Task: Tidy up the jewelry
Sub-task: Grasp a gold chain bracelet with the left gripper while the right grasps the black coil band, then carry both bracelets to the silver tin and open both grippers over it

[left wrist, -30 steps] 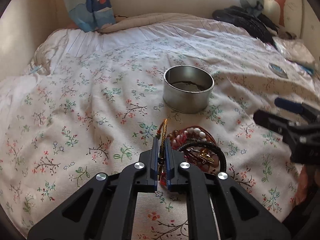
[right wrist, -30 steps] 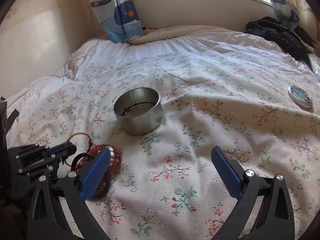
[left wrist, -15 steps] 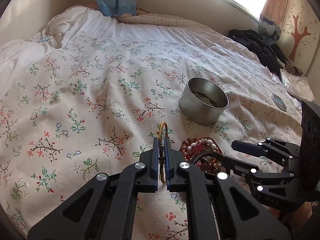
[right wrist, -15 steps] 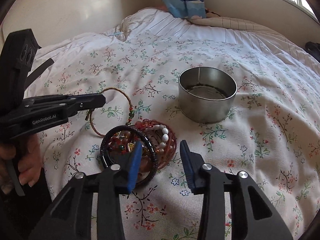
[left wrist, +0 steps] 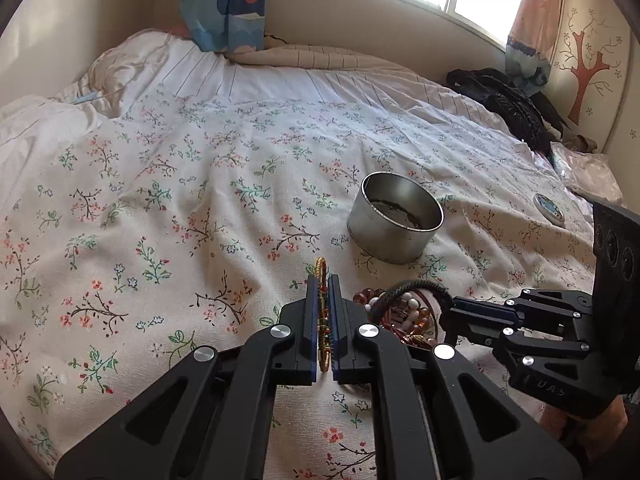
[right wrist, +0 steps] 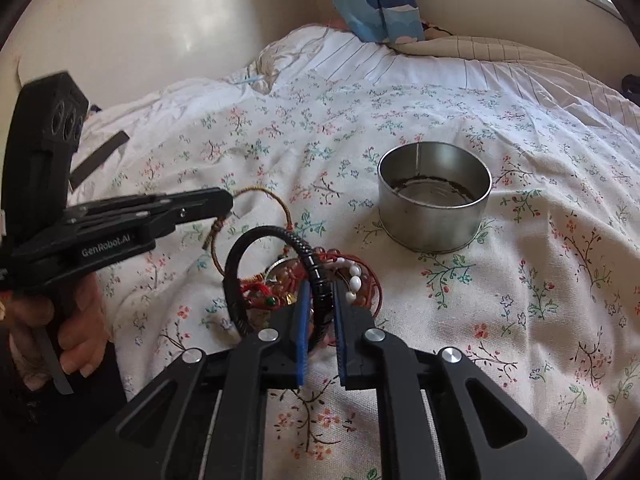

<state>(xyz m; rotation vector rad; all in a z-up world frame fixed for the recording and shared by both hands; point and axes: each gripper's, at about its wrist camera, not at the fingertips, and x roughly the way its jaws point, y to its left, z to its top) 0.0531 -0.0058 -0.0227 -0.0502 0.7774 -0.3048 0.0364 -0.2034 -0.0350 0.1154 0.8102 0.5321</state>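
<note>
White lettering reading "GenRobot.AI" runs along the side of the black left gripper (right wrist: 224, 204) in the right wrist view, while raised letters on the right gripper (left wrist: 448, 312) are too unclear to read.

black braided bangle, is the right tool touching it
Touching. The right wrist view shows the right tool with its blue pads pressed on either side of the black braided bangle.
</note>
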